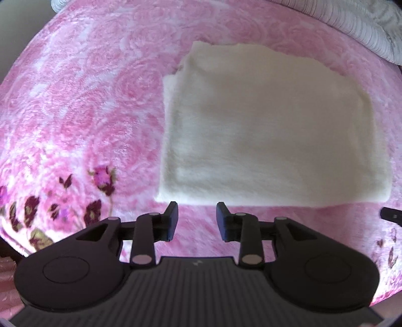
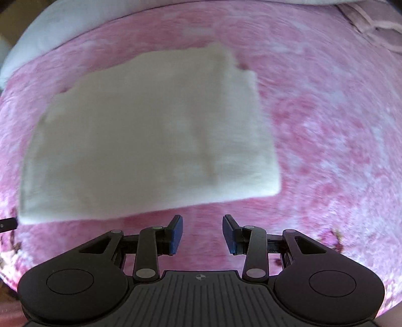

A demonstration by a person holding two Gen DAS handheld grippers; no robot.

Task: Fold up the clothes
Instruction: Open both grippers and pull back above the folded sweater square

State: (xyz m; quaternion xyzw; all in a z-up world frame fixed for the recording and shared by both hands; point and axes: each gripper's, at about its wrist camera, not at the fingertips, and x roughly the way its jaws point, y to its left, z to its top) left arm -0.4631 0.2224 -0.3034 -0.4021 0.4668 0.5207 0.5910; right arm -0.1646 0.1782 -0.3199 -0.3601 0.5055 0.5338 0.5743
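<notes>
A cream fluffy garment (image 1: 266, 125) lies folded into a flat rectangle on the pink rose-patterned blanket (image 1: 83, 105). My left gripper (image 1: 197, 208) hovers open just short of the garment's near edge, nothing between its fingers. In the right wrist view the same folded garment (image 2: 150, 135) fills the centre-left, somewhat blurred. My right gripper (image 2: 202, 221) is open and empty, a little back from the garment's near edge. A tip of the right gripper (image 1: 390, 215) shows at the right edge of the left wrist view, and a dark tip of the left gripper (image 2: 7, 223) shows at the left edge of the right wrist view.
Pale grey ribbed bedding (image 1: 351, 22) is bunched at the far right of the blanket. A white pillow or sheet (image 2: 62, 27) lies along the far left edge, and a mauve fabric (image 2: 371, 25) at the far right. Pink blanket (image 2: 326, 125) spreads around the garment.
</notes>
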